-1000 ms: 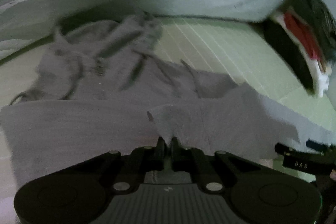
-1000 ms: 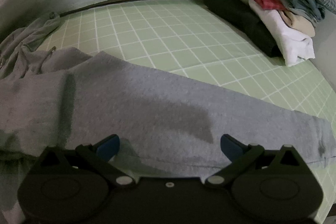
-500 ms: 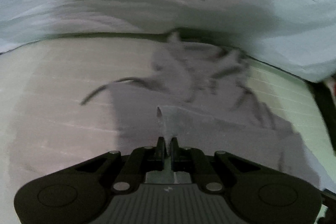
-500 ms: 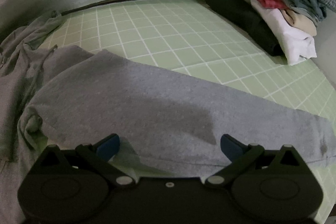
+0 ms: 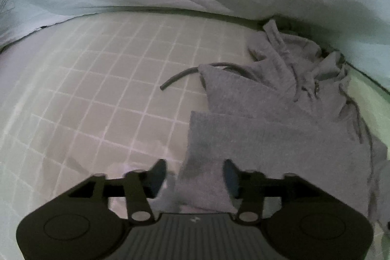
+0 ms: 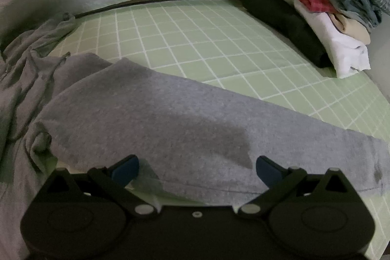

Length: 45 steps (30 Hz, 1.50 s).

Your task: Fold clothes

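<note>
The left tool (image 5: 195, 174) has just been opening: its jaws now stand partly apart, and the corner of the grey garment (image 5: 280, 138) lies loose between them, pressed by neither pad. The right tool (image 6: 197, 167) stands wide, gripping nothing, with the garment's folded band lying just ahead of its fingertips.

The garment rests on the green checked bed sheet (image 6: 207, 52). From the left tool it spreads ahead and to the right, a straight folded edge close in front and a crumpled hood with a drawstring (image 5: 180, 76) farther off. From the right tool it runs across the whole near foreground, bunching into creases at the far left.

The step in hand looks like letting go of a fold just laid. To do it well, the left tool should probably open fully before it backs away, so neither pad drags the corner and undoes the fold. Lifting straight off seems safer than sliding sideways. The loose drawstring and rumpled hood ahead likely need tucking or flattening before the next fold. The stack of folded clothes (image 6: 316, 11), far ahead and right of the right tool, appears to be where the finished piece belongs.
</note>
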Tool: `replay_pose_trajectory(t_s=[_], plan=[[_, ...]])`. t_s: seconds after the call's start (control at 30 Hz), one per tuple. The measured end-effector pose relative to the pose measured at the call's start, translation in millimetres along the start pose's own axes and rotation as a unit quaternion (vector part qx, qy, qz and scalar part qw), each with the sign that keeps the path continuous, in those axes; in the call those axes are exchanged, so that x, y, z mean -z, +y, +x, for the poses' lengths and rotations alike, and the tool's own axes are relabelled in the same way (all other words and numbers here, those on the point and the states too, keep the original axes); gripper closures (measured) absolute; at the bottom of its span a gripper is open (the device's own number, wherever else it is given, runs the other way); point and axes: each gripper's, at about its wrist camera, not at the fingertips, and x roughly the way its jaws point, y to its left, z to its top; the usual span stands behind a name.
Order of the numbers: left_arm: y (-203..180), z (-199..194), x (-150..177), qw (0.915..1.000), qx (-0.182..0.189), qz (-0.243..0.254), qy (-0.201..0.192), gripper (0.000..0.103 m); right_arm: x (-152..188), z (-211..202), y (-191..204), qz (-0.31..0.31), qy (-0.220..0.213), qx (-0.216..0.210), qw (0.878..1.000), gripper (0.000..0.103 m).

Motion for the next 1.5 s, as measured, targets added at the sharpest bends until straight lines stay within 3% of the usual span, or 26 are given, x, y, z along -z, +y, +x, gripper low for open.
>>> replay_pose_trajectory(t_s=[0.1, 0.27, 0.43, 0.57, 1.03, 1.33, 1.5], plan=[[-11, -12, 5, 0.9993, 0.001, 0.033, -0.014, 0.026, 2, 1, -5, 0.011, -0.001, -0.015, 1.000, 0.000], [-37, -43, 21, 0.9955, 0.018, 0.088, -0.031, 0.019, 8, -2, -13, 0.019, 0.004, -0.048, 0.999, 0.000], [-53, -66, 46, 0.9936, 0.035, 0.102, -0.032, 0.017, 17, -11, -28, -0.009, -0.005, -0.053, 0.999, 0.000], [-63, -85, 71, 0.9928, 0.033, 0.111, -0.031, 0.016, 20, -10, -62, 0.002, -0.008, -0.042, 0.999, 0.000], [-93, -111, 119, 0.9972, 0.007, 0.064, -0.038, 0.013, 14, 4, -200, 0.066, -0.042, 0.034, 0.996, 0.000], [-105, -115, 129, 0.9975, 0.001, 0.061, -0.036, 0.013, 24, 7, -248, 0.107, -0.049, 0.078, 0.990, 0.000], [-117, -118, 129, 0.9956, -0.005, 0.079, -0.051, 0.013, 35, 11, -263, 0.138, -0.048, 0.071, 0.987, 0.000]])
